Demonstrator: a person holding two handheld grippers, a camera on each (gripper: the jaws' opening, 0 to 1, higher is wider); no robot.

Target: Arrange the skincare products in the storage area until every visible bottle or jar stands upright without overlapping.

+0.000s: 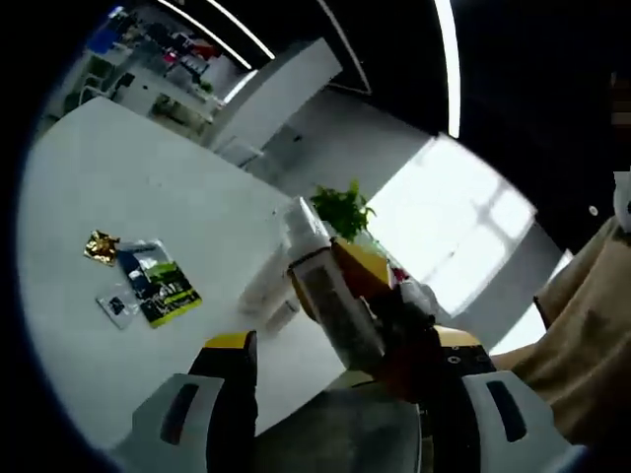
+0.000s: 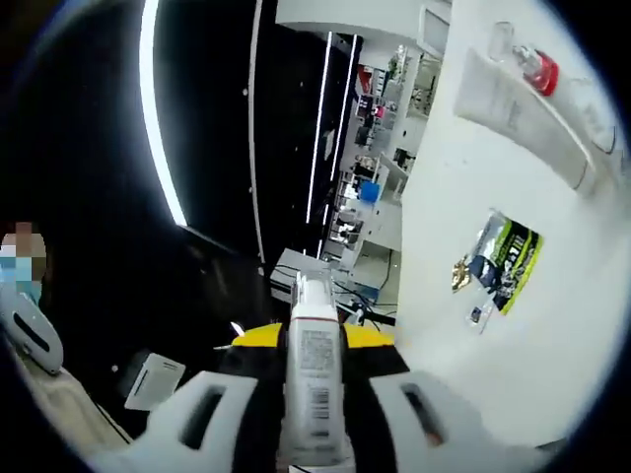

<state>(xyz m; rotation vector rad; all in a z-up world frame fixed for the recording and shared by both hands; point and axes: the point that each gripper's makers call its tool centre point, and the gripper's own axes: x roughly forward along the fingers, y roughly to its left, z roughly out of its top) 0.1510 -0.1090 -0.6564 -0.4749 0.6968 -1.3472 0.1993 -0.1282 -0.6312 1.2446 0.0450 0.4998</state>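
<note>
The tube (image 2: 314, 374) label print is blurred, its lower end hidden between the right gripper (image 2: 314, 424) jaws

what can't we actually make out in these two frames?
- Left gripper view: product by the jaws is blurred, label unreadable; whether it is clamped, cannot tell.
- Right gripper view: tube between the jaws, print too small to read, its lower end cut off by the frame edge.
- Right gripper view: sachets on the white table, text too small.
</note>
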